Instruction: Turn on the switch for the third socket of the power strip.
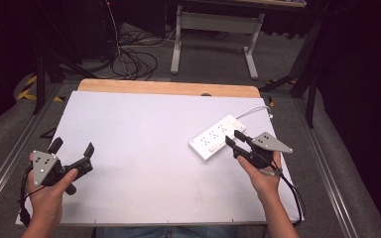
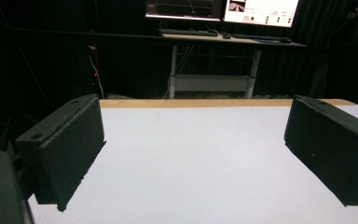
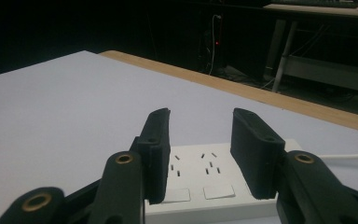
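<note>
white power strip [image 1: 217, 137] between parted jaws of right gripper [image 1: 233, 137], untouched; left gripper [image 1: 73, 147] wide apart

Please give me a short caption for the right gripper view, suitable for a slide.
Right gripper, jaws open, poised over the near end of a white power strip on the white table.

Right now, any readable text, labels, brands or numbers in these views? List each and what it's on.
None readable.
Two monitors on the far desk, in the left gripper view: lit screen content, too small and blurred to read.
White power strip: no print or brand legible on it; the right gripper view shows plain socket slots and blank switches.
</note>
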`<state>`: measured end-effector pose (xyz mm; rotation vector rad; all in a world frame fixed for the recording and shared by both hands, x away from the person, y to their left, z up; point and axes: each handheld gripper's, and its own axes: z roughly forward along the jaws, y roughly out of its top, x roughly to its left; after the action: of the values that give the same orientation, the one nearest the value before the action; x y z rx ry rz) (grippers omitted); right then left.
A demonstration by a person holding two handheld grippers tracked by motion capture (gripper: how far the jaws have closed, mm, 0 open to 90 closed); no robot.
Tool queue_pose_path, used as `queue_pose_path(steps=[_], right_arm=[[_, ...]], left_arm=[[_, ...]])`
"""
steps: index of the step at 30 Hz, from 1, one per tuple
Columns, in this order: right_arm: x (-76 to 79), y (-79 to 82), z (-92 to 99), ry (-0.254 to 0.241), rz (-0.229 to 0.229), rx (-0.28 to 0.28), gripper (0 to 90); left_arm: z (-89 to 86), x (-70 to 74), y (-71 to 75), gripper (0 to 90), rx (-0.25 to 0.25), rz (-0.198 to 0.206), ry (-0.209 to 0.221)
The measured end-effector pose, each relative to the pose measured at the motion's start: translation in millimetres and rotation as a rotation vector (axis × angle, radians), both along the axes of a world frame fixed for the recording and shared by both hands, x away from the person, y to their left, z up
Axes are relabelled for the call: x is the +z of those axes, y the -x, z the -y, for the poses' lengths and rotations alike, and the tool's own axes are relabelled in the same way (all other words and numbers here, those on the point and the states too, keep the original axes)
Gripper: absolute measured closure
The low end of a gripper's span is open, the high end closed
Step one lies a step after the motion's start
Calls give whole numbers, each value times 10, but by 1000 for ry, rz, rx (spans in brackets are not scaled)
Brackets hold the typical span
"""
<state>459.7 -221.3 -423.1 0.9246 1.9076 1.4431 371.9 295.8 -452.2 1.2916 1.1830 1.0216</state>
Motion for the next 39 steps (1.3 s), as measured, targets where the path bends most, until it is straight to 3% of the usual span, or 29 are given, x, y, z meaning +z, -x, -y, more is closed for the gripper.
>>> queue_pose_path(steps=[14,20,26,39], right_arm=[[-1,56,94,-37,56,-14,502],[-20,88,131,-45,54,-14,477],[-20,92,216,-96,72,-25,429],[-30,116,204,-125,111,-16,381]], left_arm=[[1,-1,-4,52,1,1,0],[2,-1,-3,52,1,0,0],[9,1,-2,52,-1,1,-4],[7,1,-3,52,-2,1,-4]])
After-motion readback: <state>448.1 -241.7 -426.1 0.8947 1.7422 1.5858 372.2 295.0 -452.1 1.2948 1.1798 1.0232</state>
